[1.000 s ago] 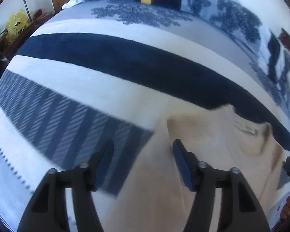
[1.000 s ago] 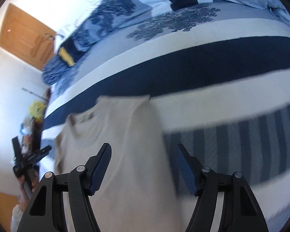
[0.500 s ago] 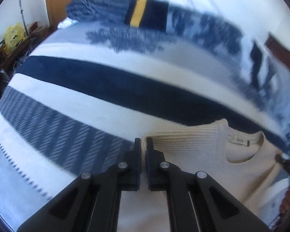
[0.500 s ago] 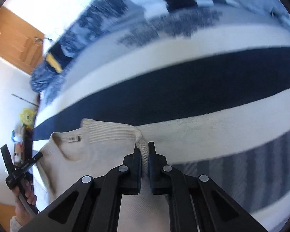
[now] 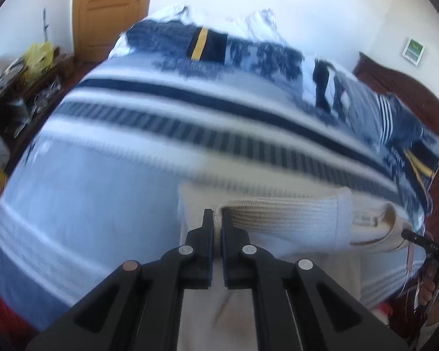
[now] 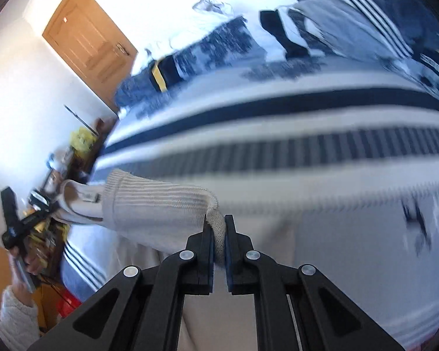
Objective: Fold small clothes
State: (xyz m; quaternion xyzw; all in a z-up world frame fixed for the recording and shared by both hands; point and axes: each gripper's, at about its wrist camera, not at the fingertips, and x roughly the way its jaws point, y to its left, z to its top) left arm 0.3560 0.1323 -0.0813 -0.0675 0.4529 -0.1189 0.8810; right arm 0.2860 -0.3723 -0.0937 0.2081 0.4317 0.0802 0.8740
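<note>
A cream knitted sweater (image 5: 289, 222) hangs stretched above the bed, held at both ends of its ribbed band. My left gripper (image 5: 216, 219) is shut on the band's left corner. In the right wrist view the same cream sweater (image 6: 155, 204) runs off to the left, and my right gripper (image 6: 218, 228) is shut on the band's right corner. The collar with its label (image 5: 363, 220) shows just behind the band. The rest of the garment drops down below the grippers and is partly hidden by them.
Below lies a bed with a blue, white and navy striped cover (image 5: 131, 152). Folded dark clothes (image 5: 207, 44) lie at its far end. A wooden door (image 5: 108, 8) and a cluttered side table (image 5: 23, 82) stand at the left. A hand with the other gripper (image 6: 17, 228) shows at the view's edge.
Both grippers went from open over the flat sweater to shut on its ribbed corners. They then rose and drew back, lifting the sweater off the bed cover.
</note>
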